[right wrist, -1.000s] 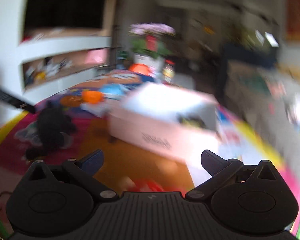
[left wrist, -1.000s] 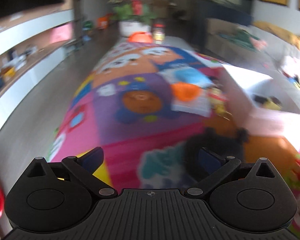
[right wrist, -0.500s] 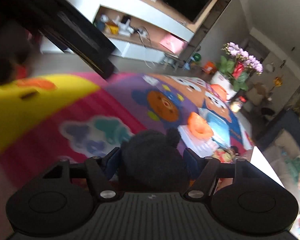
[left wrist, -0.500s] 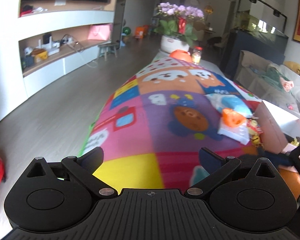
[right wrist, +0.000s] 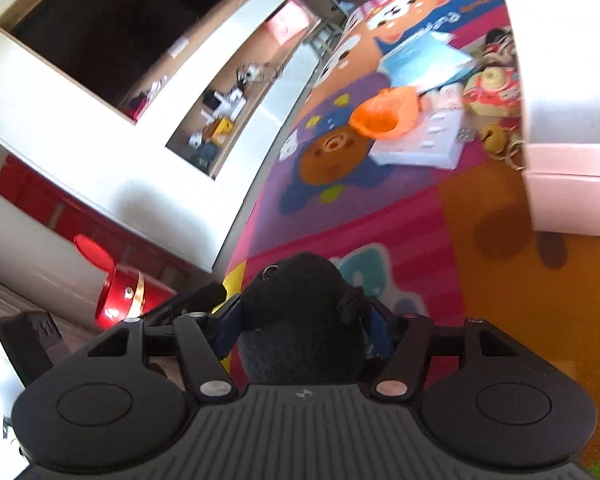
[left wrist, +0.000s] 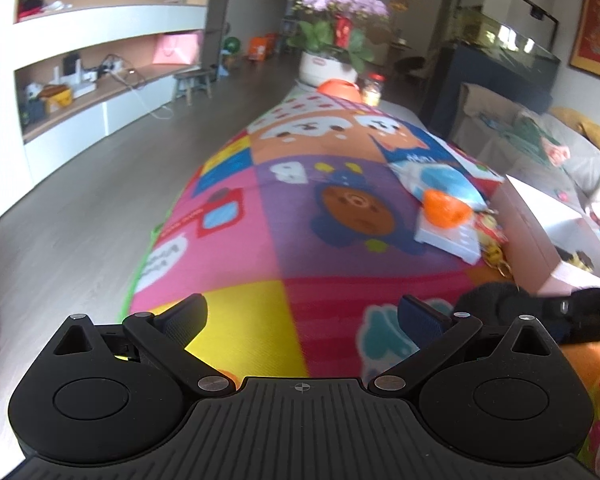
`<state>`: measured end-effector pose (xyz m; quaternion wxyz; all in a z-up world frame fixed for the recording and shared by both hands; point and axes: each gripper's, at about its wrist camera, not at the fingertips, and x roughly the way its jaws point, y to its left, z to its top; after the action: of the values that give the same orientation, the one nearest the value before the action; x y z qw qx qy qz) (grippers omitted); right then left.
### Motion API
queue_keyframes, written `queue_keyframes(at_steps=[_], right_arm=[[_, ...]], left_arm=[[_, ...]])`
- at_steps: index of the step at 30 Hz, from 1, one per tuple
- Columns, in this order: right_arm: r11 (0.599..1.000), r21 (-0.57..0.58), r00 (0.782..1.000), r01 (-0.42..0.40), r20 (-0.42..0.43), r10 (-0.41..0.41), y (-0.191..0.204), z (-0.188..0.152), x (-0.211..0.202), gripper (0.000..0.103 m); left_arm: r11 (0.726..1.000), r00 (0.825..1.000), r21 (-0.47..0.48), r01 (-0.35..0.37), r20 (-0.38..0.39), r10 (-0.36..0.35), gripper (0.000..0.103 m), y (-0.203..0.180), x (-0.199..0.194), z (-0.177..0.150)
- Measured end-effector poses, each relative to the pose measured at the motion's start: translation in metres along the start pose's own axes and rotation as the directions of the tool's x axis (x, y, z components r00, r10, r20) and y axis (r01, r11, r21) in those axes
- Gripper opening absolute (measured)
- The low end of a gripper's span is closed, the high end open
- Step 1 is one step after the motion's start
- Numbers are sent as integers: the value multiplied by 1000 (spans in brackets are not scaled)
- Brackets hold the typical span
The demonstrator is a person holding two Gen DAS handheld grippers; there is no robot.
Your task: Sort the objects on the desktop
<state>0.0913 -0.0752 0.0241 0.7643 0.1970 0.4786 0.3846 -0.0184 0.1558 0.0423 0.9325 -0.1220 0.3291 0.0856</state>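
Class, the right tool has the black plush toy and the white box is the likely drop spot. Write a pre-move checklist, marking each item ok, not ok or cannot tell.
1. Right tool shut on the black plush toy, fingers on both its sides: ok.
2. Grip firm enough for carrying: cannot tell.
3. Left tool open and holding nothing: ok.
4. White box in view ahead to the right of the right tool: ok.
5. Free room inside the box: cannot tell; its interior is mostly hidden.
6. Orange bowl lies off to the side of the way to the box: ok.
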Motion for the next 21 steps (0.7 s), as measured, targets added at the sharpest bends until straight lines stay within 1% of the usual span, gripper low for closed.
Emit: queue_keyframes(at_steps=[1,2,3,4,5,7,9,11,13,14,15,16,17,19,21], right_arm=[[999,-24,999,26,27,-25,2,-3,-5,68],[997,-55,997,60,55,-57,4,-1,-11,73],[992,-78,993,97,78,-91,3,-1,-17,76],[987,-88,987,135,98,-126,1,-2,-23,78],[983,-83,981,165,113,-156,-2,-3,-29,79],[977,-58,971,206,137,-196,-11,-4,-38,80],[971,-41,961,236,157,-227,-19,-5,-47,80],[967,-45,955,251,174,-239,-24,-7,-56,80],[963,-62,947,262,207,-244,-27,-9,-70,85],[958,-78,938,277,240,-252,-26,-13,-81,90],[948,-98,923,303,278,-266,-24,-16,-88,96],[934,-121,902,338,323,-285,-21,-21,-100,100],[915,-139,876,379,372,-306,-19,-27,-112,103],[867,-173,823,467,444,-355,-17,-40,-132,103],[813,-189,772,551,486,-410,-17,-54,-148,103]], left_arm=[[1000,1000,11,7,-3,-7,103,-4,0,-1],[1000,1000,21,15,-3,-15,103,-7,0,-2],[999,1000,35,26,-1,-26,103,-10,-1,-3],[998,999,49,41,2,-41,103,-14,-3,-4],[996,998,65,59,4,-60,103,-19,-4,-5],[989,995,105,103,3,-104,103,-29,-7,-8],[977,989,153,148,0,-149,103,-42,-10,-11],[964,984,199,177,-3,-180,103,-55,-14,-15],[950,980,243,196,-5,-201,103,-66,-17,-19],[942,977,263,210,-8,-215,103,-71,-19,-22],[932,973,282,228,-18,-232,103,-76,-20,-24],[922,968,299,246,-32,-249,103,-82,-19,-27],[911,963,316,265,-45,-265,103,-88,-18,-30],[892,956,347,290,-71,-284,103,-101,-14,-37],[878,951,367,308,-93,-295,103,-115,-7,-42]])
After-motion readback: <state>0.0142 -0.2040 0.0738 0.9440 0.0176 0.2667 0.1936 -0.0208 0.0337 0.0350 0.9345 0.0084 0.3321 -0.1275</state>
